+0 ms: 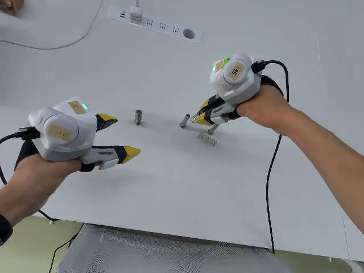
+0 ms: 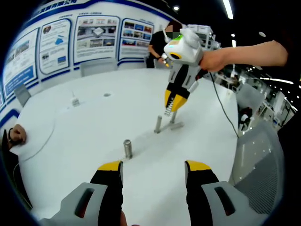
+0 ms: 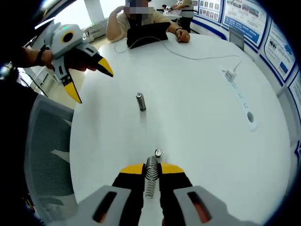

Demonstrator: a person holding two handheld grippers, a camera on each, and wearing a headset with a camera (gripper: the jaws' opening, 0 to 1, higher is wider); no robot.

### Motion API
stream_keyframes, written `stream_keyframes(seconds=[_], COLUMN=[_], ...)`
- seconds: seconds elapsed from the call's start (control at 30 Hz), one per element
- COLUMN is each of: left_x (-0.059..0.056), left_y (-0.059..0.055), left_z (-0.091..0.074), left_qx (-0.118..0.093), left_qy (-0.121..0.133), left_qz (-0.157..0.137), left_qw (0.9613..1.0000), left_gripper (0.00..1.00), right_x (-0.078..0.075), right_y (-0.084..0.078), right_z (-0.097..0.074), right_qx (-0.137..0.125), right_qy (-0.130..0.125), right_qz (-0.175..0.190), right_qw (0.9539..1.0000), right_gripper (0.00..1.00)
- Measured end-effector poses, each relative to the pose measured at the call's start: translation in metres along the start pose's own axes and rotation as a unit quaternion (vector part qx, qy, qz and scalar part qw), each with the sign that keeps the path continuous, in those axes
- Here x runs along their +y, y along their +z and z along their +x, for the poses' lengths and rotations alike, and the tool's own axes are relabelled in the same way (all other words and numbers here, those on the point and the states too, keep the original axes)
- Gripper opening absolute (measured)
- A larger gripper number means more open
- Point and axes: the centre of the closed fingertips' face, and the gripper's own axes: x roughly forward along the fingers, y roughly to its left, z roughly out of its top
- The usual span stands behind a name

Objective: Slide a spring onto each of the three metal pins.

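Observation:
On the white table stands a metal pin [image 1: 138, 117] [image 2: 127, 149] [image 3: 140, 101] with a spring on it. A bare pin [image 1: 184, 120] [image 2: 158, 124] [image 3: 158, 153] stands right of it, and a third pin [image 1: 212, 129] [image 2: 172, 120] sits just behind. A loose spring [image 1: 207, 139] lies flat by that pin. My right gripper [image 1: 200, 118] [image 2: 175, 101] [image 3: 151, 169] is shut on a spring [image 3: 150, 176] [image 1: 197, 118], its tip just short of the bare pin. My left gripper [image 1: 120, 135] [image 2: 153, 167] [image 3: 84, 77] hovers open, left of the sprung pin, holding nothing.
A white power strip [image 1: 156, 24] [image 3: 240, 96] with a cable lies at the far side of the table. A mesh chair [image 1: 170, 250] stands below the near table edge. People [image 3: 141, 23] sit at the far side.

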Motion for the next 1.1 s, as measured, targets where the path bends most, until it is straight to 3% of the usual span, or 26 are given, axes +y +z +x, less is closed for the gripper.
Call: stream_keyframes(seconds=[0.43, 1.1], left_x=[0.008, 0.007], left_y=[-0.003, -0.008], left_z=[-0.004, -0.004], left_qx=[0.000, 0.003], left_qy=[0.009, 0.006], left_qz=[-0.018, -0.024], left_qw=[0.9998, 0.9997], left_gripper=[0.60, 0.59], right_x=[-0.006, -0.007], right_y=[0.004, 0.008], right_z=[0.007, 0.019], right_qx=[0.010, 0.018], right_qy=[0.005, 0.012], right_qz=[-0.013, -0.023], right_qw=[0.9999, 0.9995], right_gripper=[0.13, 0.13])
